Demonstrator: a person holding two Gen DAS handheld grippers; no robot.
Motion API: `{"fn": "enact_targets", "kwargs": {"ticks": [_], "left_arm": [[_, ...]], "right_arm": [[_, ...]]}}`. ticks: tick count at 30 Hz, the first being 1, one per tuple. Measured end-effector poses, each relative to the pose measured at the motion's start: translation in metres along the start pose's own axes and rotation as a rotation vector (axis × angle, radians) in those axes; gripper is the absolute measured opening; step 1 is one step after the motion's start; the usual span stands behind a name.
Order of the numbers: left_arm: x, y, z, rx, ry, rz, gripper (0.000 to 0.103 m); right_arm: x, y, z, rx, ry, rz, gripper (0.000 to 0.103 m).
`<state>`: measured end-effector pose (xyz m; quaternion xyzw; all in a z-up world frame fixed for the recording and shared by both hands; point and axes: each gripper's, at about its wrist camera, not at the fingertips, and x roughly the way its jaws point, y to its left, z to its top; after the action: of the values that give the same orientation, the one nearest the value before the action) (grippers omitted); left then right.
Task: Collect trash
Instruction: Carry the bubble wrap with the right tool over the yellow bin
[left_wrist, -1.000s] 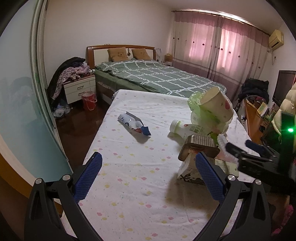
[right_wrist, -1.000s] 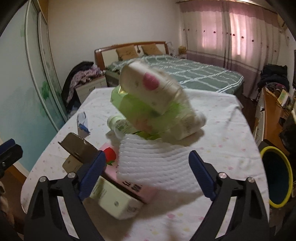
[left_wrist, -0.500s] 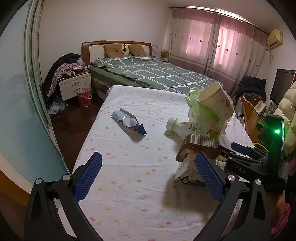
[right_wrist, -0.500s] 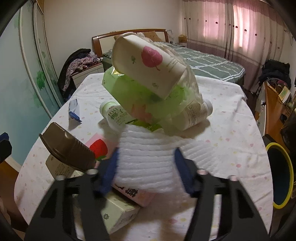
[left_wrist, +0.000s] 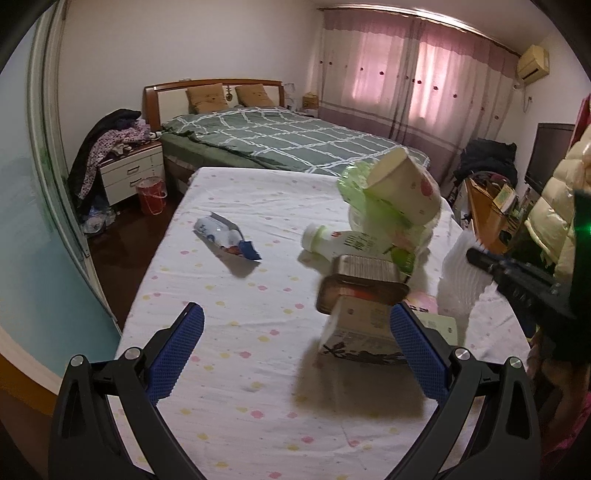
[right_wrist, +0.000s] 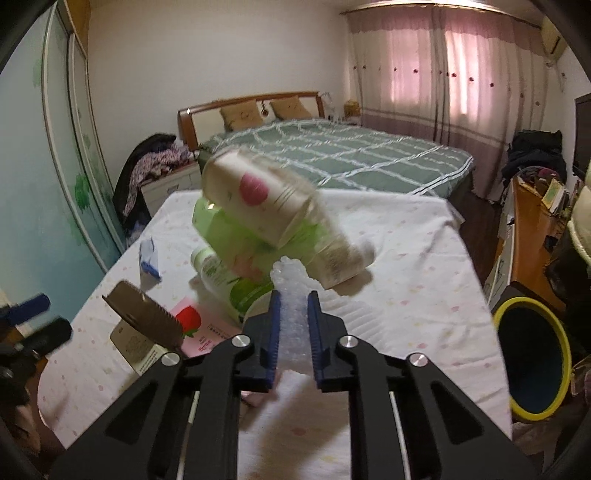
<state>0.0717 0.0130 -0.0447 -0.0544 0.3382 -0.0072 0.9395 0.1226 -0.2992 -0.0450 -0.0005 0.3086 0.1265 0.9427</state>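
The right tongs (right_wrist: 294, 316) have just been closing and now pinch a white foam sheet (right_wrist: 291, 295), whose lower part they hide. Beyond them, a blurred paper cup (right_wrist: 255, 201) tops the trash on the worktop (right_wrist: 413, 258). The left tongs (left_wrist: 295, 354) gape empty, angled down, the carton (left_wrist: 360, 328) by their right finger.

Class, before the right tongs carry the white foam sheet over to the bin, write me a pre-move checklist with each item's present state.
1. Right tongs closed on the white foam sheet: ok; jaws have just been closing, sheet pinched between them.
2. Sheet clear of the trash pile: cannot tell.
3. Yellow-rimmed bin mouth open beside the table: ok.
4. Left tongs open and holding nothing: ok.
5. Paper cup stable atop the pile: cannot tell; it tilts.
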Motion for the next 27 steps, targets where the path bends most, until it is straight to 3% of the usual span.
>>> {"fn": "enact_targets", "kwargs": {"ticks": [9,18,27], "left_arm": [[0.013,-0.028,-0.006,0.040,0.034,-0.052,0.099],[0.030,-0.047,-0.009,0.064,0.075,-0.081,0.099],[0.045,-0.065,-0.007,0.089,0.099,-0.080,0.099]], "right_arm": [[-0.029,-0.051,0.011,0.079,-0.084,-0.091,0.013],[-0.041,-0.149,0.016,0.208,-0.142,-0.250,0.013],[-0.024,-0.234,-0.007,0.331,-0.097,-0.363,0.014]]}}
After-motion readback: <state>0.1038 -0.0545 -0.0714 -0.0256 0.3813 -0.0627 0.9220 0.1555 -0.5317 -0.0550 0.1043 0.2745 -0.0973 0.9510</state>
